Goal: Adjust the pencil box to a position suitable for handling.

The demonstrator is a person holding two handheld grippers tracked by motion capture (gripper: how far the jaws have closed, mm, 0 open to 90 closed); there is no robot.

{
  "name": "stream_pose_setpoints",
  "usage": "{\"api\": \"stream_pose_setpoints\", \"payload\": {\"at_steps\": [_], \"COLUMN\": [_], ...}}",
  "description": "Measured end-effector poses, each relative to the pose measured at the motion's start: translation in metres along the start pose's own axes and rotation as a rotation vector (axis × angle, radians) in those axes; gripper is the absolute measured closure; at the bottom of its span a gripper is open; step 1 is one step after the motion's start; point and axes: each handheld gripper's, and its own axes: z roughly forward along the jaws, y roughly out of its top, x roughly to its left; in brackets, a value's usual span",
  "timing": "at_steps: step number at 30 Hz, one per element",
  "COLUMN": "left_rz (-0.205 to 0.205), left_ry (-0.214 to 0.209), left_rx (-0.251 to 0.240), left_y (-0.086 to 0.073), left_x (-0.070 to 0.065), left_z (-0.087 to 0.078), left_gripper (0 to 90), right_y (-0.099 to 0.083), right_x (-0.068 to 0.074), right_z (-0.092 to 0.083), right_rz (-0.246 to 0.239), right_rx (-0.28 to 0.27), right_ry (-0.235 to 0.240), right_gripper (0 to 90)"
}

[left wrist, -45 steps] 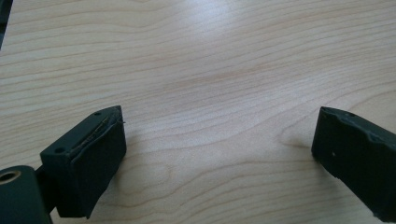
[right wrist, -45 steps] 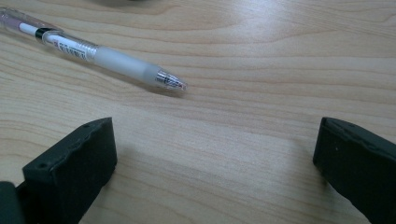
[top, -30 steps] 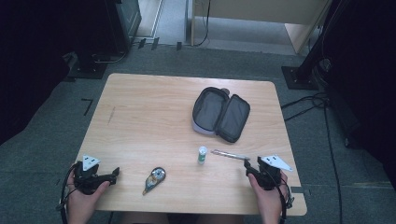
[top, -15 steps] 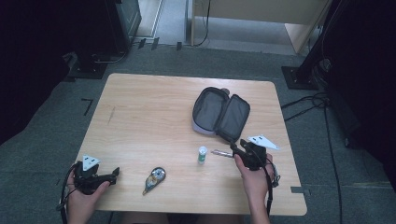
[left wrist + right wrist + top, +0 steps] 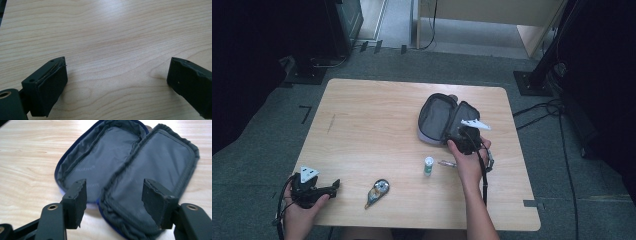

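- High view: a light wooden table stands on grey carpet, with a person's forearms coming in from the bottom edge.
- An open pencil case, dark grey inside with a blue edge, lies flat like a book on the far right part of the table.
- The right gripper sits at the near edge of the pencil case, in the person's right hand; a grey three-cornered plate tops it.
- Just beside that hand, toward the table's middle, a small white and green glue stick stands upright, and a thin pen lies between it and the hand.
- A correction tape dispenser lies nearer the front edge, well apart from the case.
- The left gripper rests at the front left corner in the left hand, far from every item.
- Left gripper view: two black jaws stand wide apart over bare wood grain, open with nothing between them.
- Right gripper view: the jaws have just been opening and stand apart above the near end of the pencil case, over its right half and middle fold. The pads do not press on the fabric, so nothing is gripped.
- Faint printed lettering shows on the lining of the left half.
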Motion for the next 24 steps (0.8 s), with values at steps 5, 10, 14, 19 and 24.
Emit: {"api": "stream_pose_setpoints", "payload": {"at_steps": [5, 10, 14, 19, 24], "left_rz": [0.0, 0.0, 0.0, 0.0, 0.0], "left_ry": [0.0, 0.0, 0.0, 0.0, 0.0], "left_rx": [-0.001, -0.001, -0.001, -0.001, -0.001], "left_y": [0.0, 0.0, 0.0, 0.0, 0.0], "left_x": [0.0, 0.0, 0.0, 0.0, 0.0], "left_z": [0.0, 0.0, 0.0, 0.0, 0.0], "left_gripper": [3.3, 3.3, 3.3, 3.3, 3.3], "right_y": [0.007, 0.006, 0.002, 0.005, 0.007], "right_x": [0.005, 0.006, 0.01, 0.009, 0.004], "right_z": [0.023, 0.038, 0.047, 0.045, 0.045], "right_rz": [-0.019, 0.002, -0.039, -0.016, -0.028], "right_rx": [0.059, 0.101, 0.127, 0.108, 0.102], "right_ry": [-0.061, -0.119, -0.152, -0.18, -0.173], "right_gripper": [48.1, 51.8, 58.5, 83.2, 88.1]}}
